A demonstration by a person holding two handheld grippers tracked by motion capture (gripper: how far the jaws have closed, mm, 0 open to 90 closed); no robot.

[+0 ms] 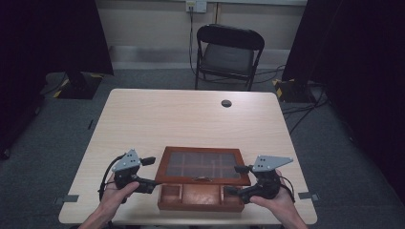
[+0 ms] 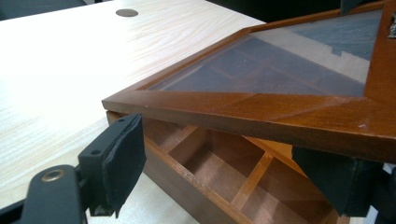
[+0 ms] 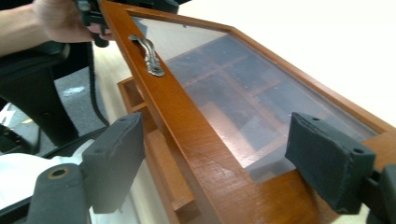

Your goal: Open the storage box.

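Pale wooden table [image 1: 143, 119] fills frame centre, grey carpet around. Lower centre: brown wooden box [image 1: 200, 196] with compartments at near edge, its glass-paned lid [image 1: 203, 165] raised at front. Left gripper [image 1: 149, 172] at lid's left corner, right gripper [image 1: 234, 179] at right corner; jaws of both spread, straddling lid frame, not clamped. Metal handle [image 3: 148, 55] on lid's front rail. Upper centre: black folding chair [image 1: 229, 55] beyond table.

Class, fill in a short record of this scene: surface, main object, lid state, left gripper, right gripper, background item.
surface: pale wooden table
main object: brown wooden compartment box at the near edge
lid state: glass-paned wooden lid with metal handle, raised at the front
left gripper: open, fingers astride the lid's left corner
right gripper: open, fingers astride the lid's right corner
background item: black folding chair
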